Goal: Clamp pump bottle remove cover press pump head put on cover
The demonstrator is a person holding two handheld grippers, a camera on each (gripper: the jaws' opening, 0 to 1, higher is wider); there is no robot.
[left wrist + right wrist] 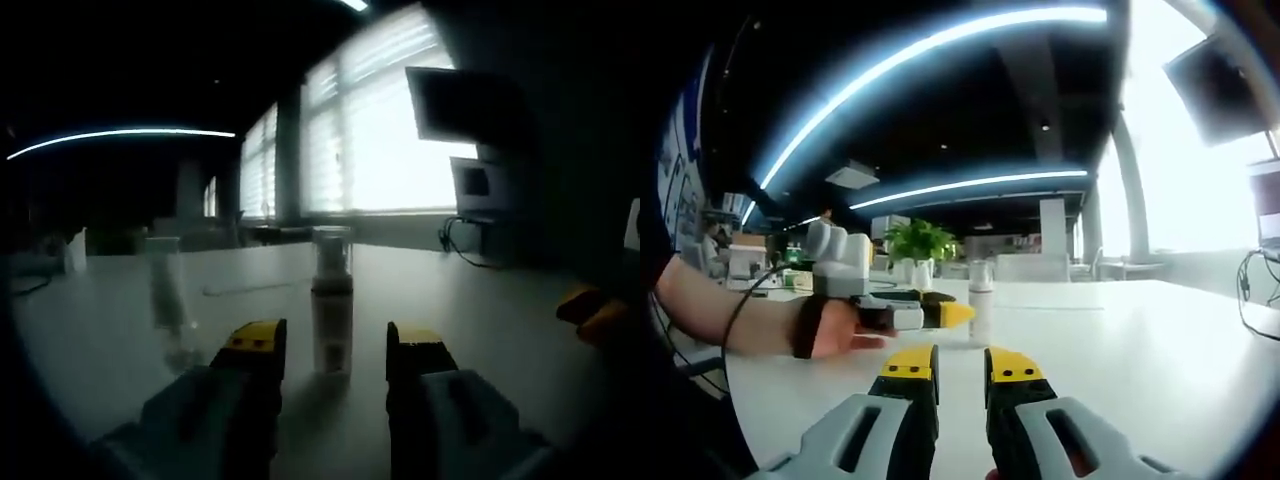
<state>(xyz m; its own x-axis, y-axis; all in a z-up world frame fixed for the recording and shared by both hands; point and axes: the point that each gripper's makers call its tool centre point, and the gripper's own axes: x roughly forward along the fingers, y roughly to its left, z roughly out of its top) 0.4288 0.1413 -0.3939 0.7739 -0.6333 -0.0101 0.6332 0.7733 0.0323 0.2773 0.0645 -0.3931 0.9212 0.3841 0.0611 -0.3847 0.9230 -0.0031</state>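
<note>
A small white pump bottle (332, 325) with a clear cover (332, 248) on top stands upright on the white table (480, 300). My left gripper (335, 345) is open, and the bottle's base sits between its yellow-tipped jaws with a gap on each side. The right gripper view has the same bottle (982, 298) a little ahead of my right gripper (961, 362). That gripper hangs over the table with a narrow gap between its jaws and nothing in it. A hand (835, 330) holds the left gripper (945, 312) in from the left, its tips beside the bottle.
A clear, tall container (165, 285) stands left of the bottle. An orange gripper tip (590, 312) shows at the right edge. A monitor (465, 100) and cables (462, 240) are by the bright windows. Potted plants (920, 240) stand far back.
</note>
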